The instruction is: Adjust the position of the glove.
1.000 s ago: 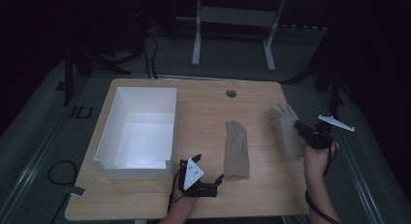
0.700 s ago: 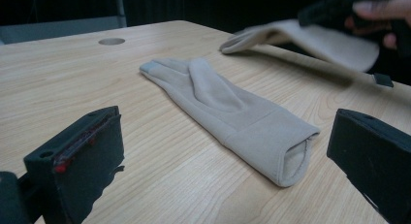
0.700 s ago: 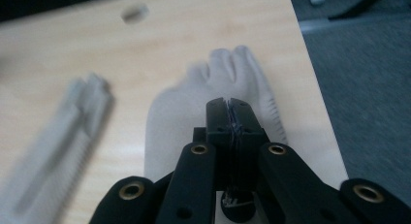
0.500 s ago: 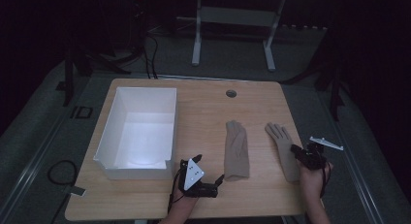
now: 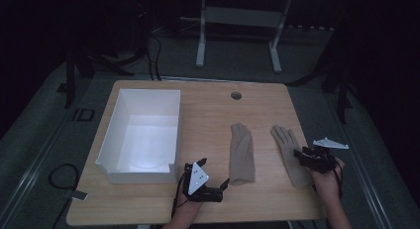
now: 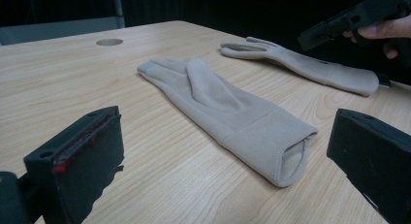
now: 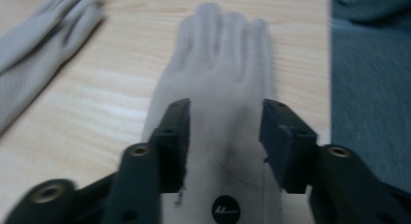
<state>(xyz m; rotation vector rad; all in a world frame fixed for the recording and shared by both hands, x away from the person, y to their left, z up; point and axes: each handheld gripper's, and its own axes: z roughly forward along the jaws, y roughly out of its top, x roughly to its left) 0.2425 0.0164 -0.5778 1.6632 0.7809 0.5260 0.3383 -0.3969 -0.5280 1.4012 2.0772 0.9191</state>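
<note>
Right tool [image 7: 225,136] hangs jaws apart over the right glove [image 5: 289,154], nothing gripped. Left tool [image 5: 203,182], beside the white box [image 5: 141,135], gapes empty too. Thin fabric could slip out.

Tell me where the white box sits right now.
In the high view the white box sits on the table's left half, left of the two gloves, with the left gripper just off its near right corner.
</note>
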